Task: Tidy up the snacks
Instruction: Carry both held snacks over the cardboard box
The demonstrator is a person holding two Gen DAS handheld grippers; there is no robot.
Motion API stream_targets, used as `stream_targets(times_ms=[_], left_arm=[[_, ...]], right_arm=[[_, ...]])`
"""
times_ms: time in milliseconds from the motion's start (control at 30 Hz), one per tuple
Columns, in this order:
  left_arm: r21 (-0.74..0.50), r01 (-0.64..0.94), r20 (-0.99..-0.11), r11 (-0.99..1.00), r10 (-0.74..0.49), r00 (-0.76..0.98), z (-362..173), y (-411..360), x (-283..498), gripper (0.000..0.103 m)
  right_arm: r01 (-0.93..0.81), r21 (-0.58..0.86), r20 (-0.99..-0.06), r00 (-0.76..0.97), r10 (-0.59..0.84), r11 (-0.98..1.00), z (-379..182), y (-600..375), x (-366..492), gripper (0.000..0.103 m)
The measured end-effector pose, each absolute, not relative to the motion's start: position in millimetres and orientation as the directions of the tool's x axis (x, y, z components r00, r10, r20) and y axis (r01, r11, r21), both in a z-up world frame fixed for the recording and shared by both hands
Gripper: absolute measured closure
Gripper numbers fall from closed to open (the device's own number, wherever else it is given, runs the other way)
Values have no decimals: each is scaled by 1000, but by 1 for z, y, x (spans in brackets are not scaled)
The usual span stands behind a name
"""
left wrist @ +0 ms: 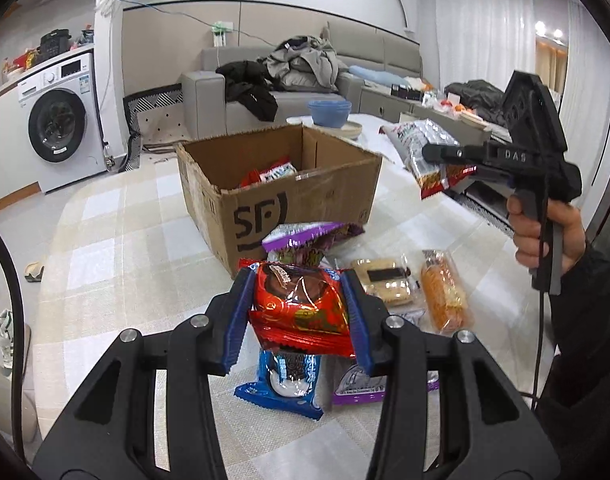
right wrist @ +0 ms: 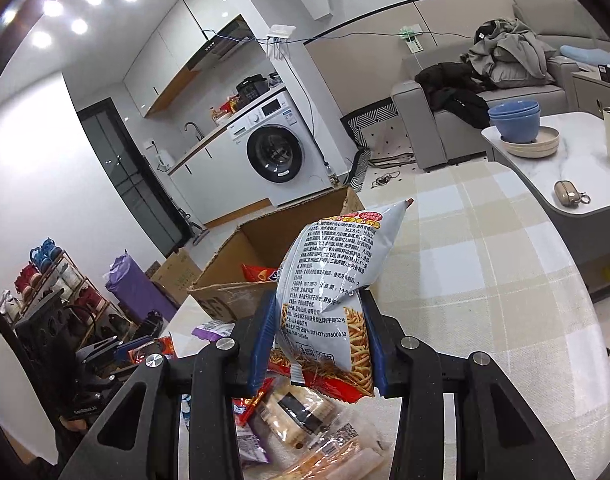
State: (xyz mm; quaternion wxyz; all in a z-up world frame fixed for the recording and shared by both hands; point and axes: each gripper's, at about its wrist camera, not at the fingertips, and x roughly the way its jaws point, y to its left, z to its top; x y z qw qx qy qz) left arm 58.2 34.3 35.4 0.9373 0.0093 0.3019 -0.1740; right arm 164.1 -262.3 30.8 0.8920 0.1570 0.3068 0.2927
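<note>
In the left wrist view, the left gripper [left wrist: 301, 312] fills the lower centre of the frame, its blue-padded fingers [left wrist: 241, 316] clenched on a red snack packet [left wrist: 301, 304] held above the table. Directly beneath it, low in the frame, lie a blue cookie packet [left wrist: 283, 384] and a purple packet [left wrist: 359, 386]; another purple-topped packet [left wrist: 311, 236] sits just above the red one in the picture, against the front wall of the cardboard box [left wrist: 289, 200]. The box stands open at the centre of the frame on the checked tablecloth [left wrist: 117, 216], with a few packets visible inside. To the right of the gripper, two clear-wrapped pastries [left wrist: 385, 280] and [left wrist: 443, 294] lie side by side on the cloth.

At the right of the same frame, the right gripper [left wrist: 437, 152] is held in a hand [left wrist: 545, 236] and grips a grey-and-red noodle snack bag [left wrist: 425, 152] in the air, to the right of the box and above the table.

The right wrist view shows that bag [right wrist: 333, 280] upright between the right gripper's [right wrist: 319, 340] blue fingers [right wrist: 265, 340], printed back side toward the camera. The open box [right wrist: 281, 252] lies behind it, left of centre, with an orange-red packet inside. Wrapped pastries sit below the gripper at the bottom of the frame. In the upper right, blue bowls [right wrist: 515, 120] rest on a white side table [right wrist: 577, 184].
</note>
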Motion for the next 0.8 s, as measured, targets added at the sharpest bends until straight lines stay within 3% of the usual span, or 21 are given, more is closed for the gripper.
stream_targets(times_ms=[400, 800], left_arm=[[-147, 238, -456, 960, -279, 845, 67, 42, 53, 62], [-171, 140, -433, 975, -202, 879, 87, 30, 107, 62]], right_arm=[[-465, 461, -420, 636, 647, 756, 32, -236, 162, 63], [-468, 458, -415, 639, 647, 756, 38, -194, 197, 63]])
